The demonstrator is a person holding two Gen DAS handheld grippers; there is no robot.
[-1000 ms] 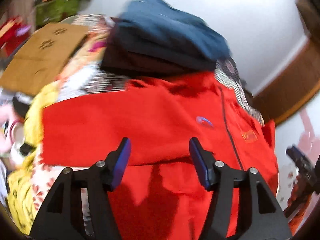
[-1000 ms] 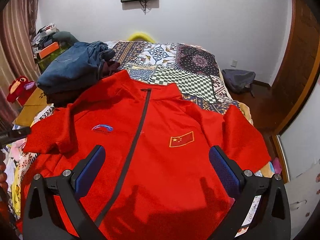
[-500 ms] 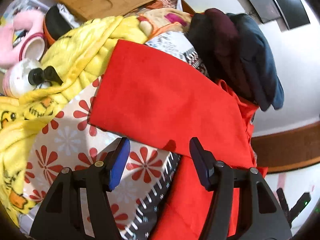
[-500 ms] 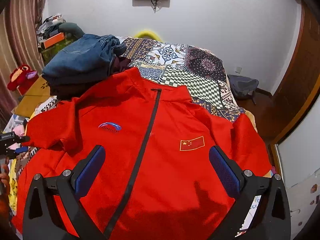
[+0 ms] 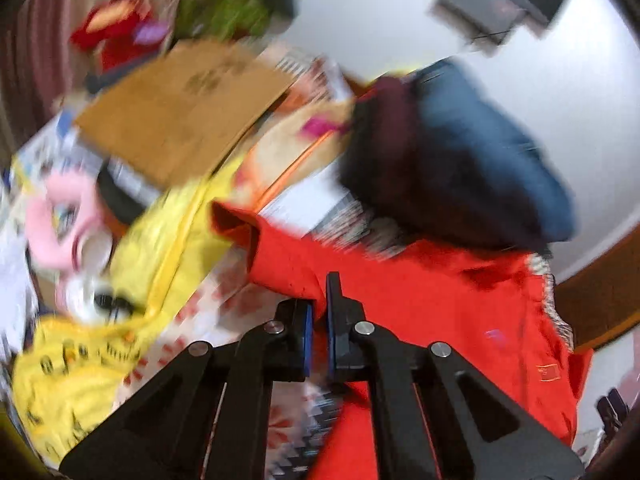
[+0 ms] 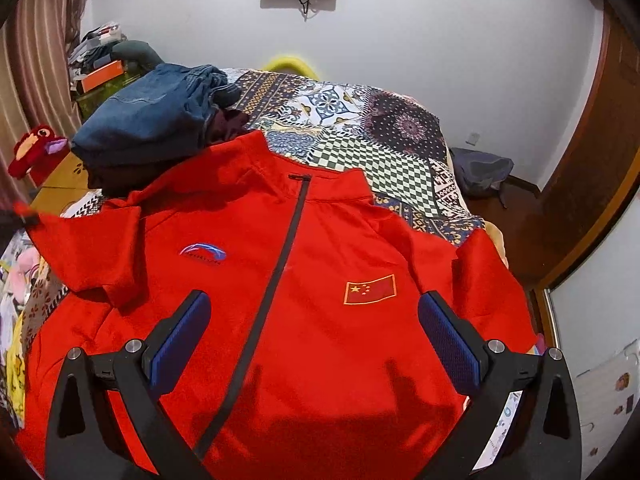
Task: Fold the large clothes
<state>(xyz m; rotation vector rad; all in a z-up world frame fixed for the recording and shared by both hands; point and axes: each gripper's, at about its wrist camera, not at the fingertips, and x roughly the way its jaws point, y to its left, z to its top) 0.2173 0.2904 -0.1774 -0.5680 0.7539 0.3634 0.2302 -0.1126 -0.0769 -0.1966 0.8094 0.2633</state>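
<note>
The red zip-front jacket with a dark zipper and flag patch (image 6: 320, 280) is lying face up, spread across the bed's patchwork patterned cover (image 6: 380, 136). The left gripper (image 5: 316, 320) is clenching the jacket's red sleeve (image 5: 288, 256) near its cuff. The right gripper (image 6: 314, 340) is hovering over the jacket's chest, jaws wide apart and gripping nothing. A folded pile of blue denim clothes (image 6: 152, 116) is sitting just beside the collar.
</note>
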